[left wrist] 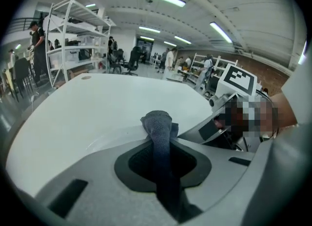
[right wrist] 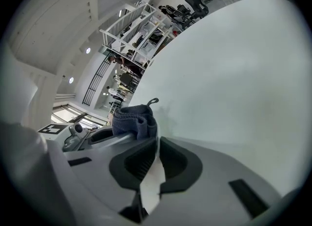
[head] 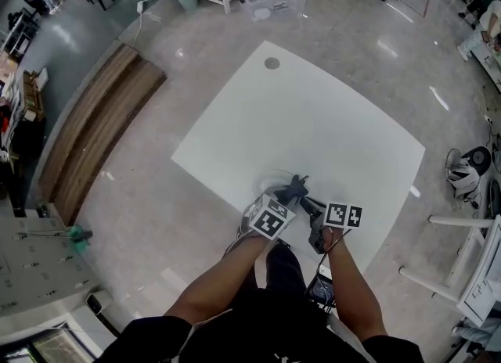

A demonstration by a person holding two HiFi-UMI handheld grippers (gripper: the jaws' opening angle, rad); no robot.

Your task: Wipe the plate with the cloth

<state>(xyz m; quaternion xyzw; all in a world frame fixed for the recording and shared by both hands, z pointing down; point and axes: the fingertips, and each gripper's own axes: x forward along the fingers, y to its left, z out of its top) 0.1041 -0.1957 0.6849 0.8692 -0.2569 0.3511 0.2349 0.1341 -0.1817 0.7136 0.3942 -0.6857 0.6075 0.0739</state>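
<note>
Left hand-held gripper is clamping the cloth, with the jaws almost together and a dark grey bunched wad sticking out past the tips. Right hand-held gripper is pinching narrow on the plate, a thin white rim passing between its pads. The two are working just beside each other, and the wad is sitting right next to the right one's jaws.

The plate is lying at the near edge of the white table, directly in front of the person. It is pale on pale, so its outline is barely showing from the head view. The cloth is hovering over or resting on the plate's near part; I cannot tell if it is touching.

Handling, as judged:
- The cloth is looking soft, limp and light. It is squashing under the jaws, so grip it in the thick of the bunch and leave enough wad poking out to do the wiping.
- The plate is looking thin, stiff, smooth and probably slippery. I cannot tell the material, so treat it as breakable.
- The rim is the only sensible place to take the plate. A rim pinch is acting as a pivot, though, so hard wiping pressure could be tipping or sliding it. Use light strokes near the held side.

Further back, the rest of the table is showing white. Beyond it a white shelving rack is standing, with people and chairs around it.
</note>
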